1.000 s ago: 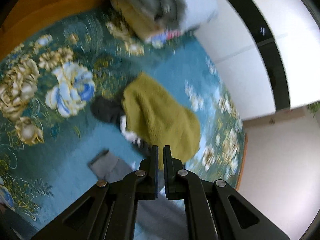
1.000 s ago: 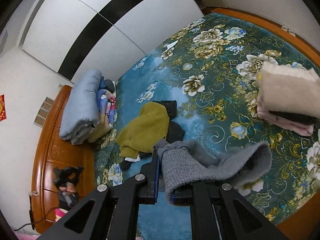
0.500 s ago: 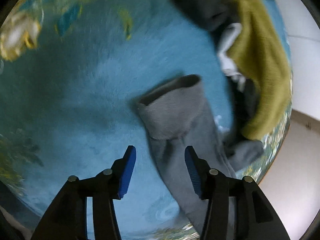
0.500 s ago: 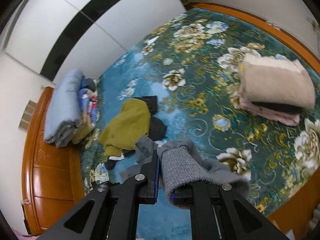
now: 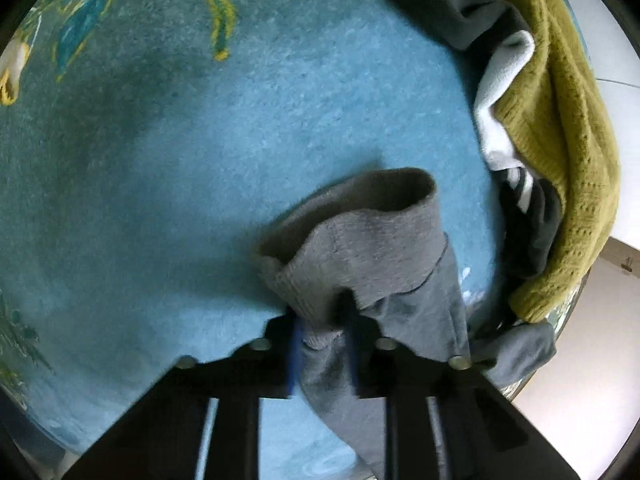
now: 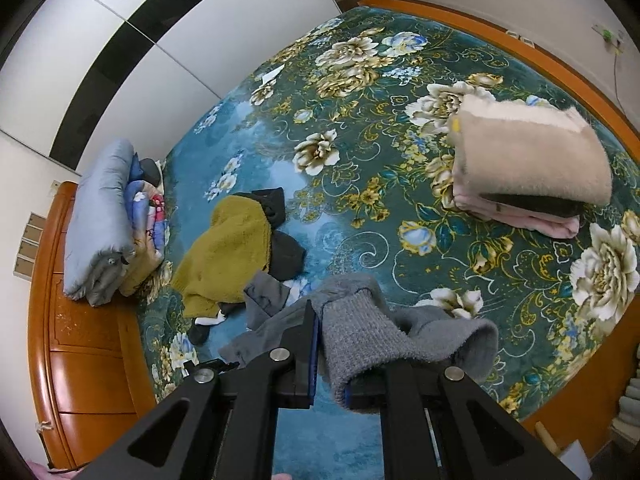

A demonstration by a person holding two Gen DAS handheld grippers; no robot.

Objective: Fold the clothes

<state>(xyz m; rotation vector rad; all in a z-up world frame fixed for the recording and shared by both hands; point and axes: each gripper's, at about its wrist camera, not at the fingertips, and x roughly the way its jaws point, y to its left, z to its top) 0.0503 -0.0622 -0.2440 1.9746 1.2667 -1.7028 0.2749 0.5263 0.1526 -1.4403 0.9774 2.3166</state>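
The left tool (image 5: 322, 334) has just been closing, and now its jaws pinch the cuff of the grey sweater (image 5: 372, 240), low in the middle of the left view. The right tool (image 6: 332, 354) is squeezed shut on another grey cuff, low in the middle of its view. The sweater droops between them onto the blue flowery bed (image 6: 360, 160). A yellow-green sweater (image 6: 228, 248) lies left of center. Folded clothes (image 6: 528, 164) sit at the upper right.
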